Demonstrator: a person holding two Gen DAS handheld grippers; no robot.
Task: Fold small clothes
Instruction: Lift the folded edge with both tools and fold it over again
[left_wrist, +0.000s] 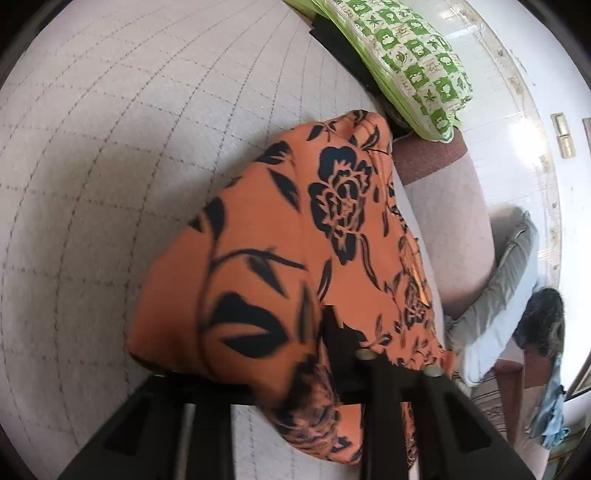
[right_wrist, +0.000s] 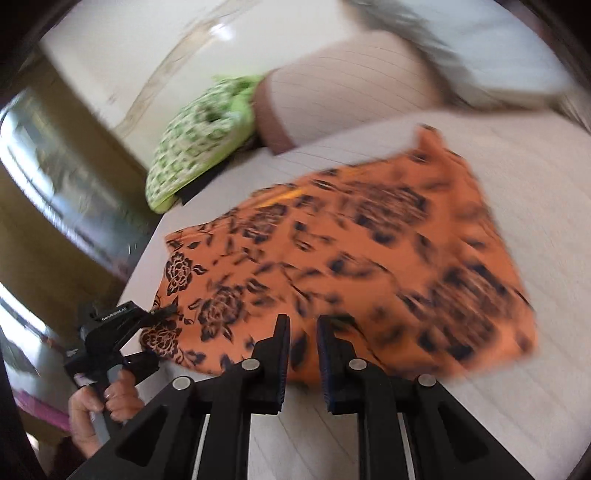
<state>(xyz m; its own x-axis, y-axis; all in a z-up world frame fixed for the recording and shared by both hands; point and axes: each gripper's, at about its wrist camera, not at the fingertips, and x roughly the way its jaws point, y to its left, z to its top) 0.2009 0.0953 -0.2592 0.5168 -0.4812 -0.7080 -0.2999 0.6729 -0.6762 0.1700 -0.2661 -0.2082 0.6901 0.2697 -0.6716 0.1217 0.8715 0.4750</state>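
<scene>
An orange garment (left_wrist: 280, 229) with a black flower print lies on the grey quilted bed (left_wrist: 110, 147). In the left wrist view a fold of it is raised and drapes over my left gripper (left_wrist: 295, 332). That fold hides one finger, and the jaws stand close together on it. The right wrist view is blurred. In it the garment (right_wrist: 369, 251) is spread flat, with the left gripper (right_wrist: 159, 314) at its near left corner in a person's hand (right_wrist: 107, 402). My right gripper (right_wrist: 303, 332) hovers over the near edge, its jaws a narrow slit apart with nothing pinched.
A green-and-white patterned pillow (left_wrist: 406, 55) leans at the head of the bed beside a padded pinkish headboard (left_wrist: 443, 206). A grey-white cushion (left_wrist: 498, 295) lies to the right of it. The bed's left edge (right_wrist: 147, 266) runs close to the garment.
</scene>
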